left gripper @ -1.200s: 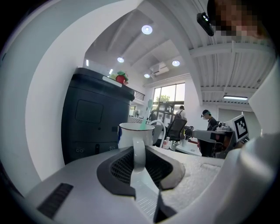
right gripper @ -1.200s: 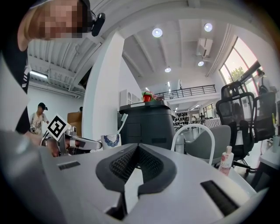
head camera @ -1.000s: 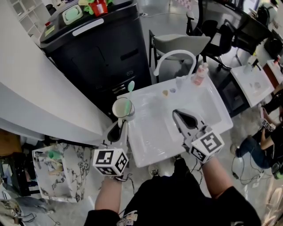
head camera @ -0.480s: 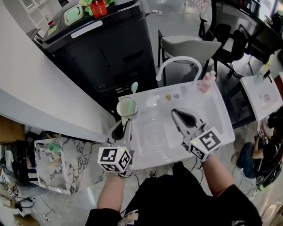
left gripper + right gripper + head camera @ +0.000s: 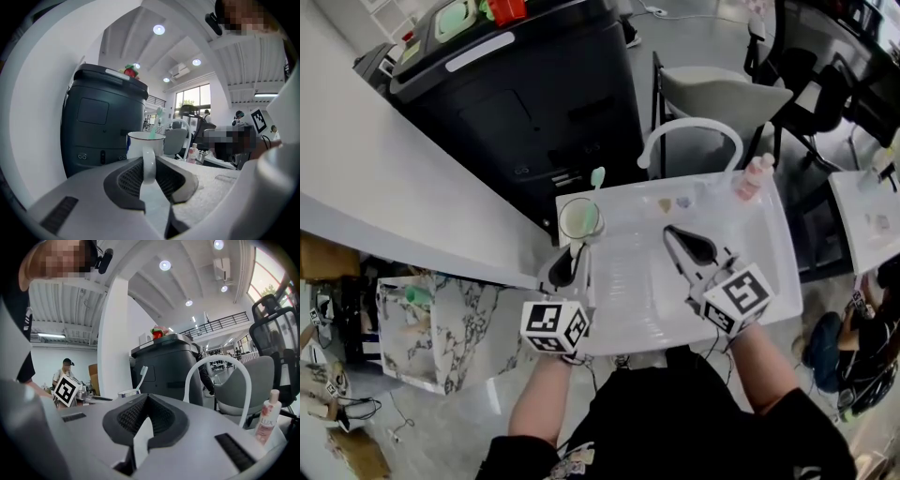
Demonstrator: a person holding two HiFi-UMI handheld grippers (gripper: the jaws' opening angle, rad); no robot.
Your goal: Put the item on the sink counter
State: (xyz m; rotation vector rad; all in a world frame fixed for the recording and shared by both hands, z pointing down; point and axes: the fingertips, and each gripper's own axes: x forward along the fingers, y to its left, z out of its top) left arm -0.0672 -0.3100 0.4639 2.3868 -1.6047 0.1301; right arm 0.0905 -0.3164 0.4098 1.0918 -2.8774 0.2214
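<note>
Nearest us, our left gripper [image 5: 566, 269] has its fingers [image 5: 127, 178] pinching the handle of a white mug [image 5: 579, 220] from both sides. Our right gripper [image 5: 673, 234] hangs over the basin, and its fingers [image 5: 130, 417] are pressed together with nothing between them.

The mug is at the left rear corner of the white sink counter [image 5: 769, 253], upright, with a mint-green toothbrush [image 5: 596, 178] standing in it. We cannot tell whether its base touches the counter.

The counter is a shallow white tray with a ribbed floor. Along its far edge lie two small bits [image 5: 673, 202]. A pink bottle [image 5: 753, 178] stands at the right rear corner. A white arched faucet [image 5: 689, 127] rises behind the far edge.

Beside the counter on our left, a marbled bin [image 5: 417, 328] stands on the grey floor under a long white curved ledge [image 5: 375, 178]. Beyond the mug stands a tall black cabinet [image 5: 534, 103] with green and red things on its top. A grey chair [image 5: 722, 94] stands behind the faucet.
</note>
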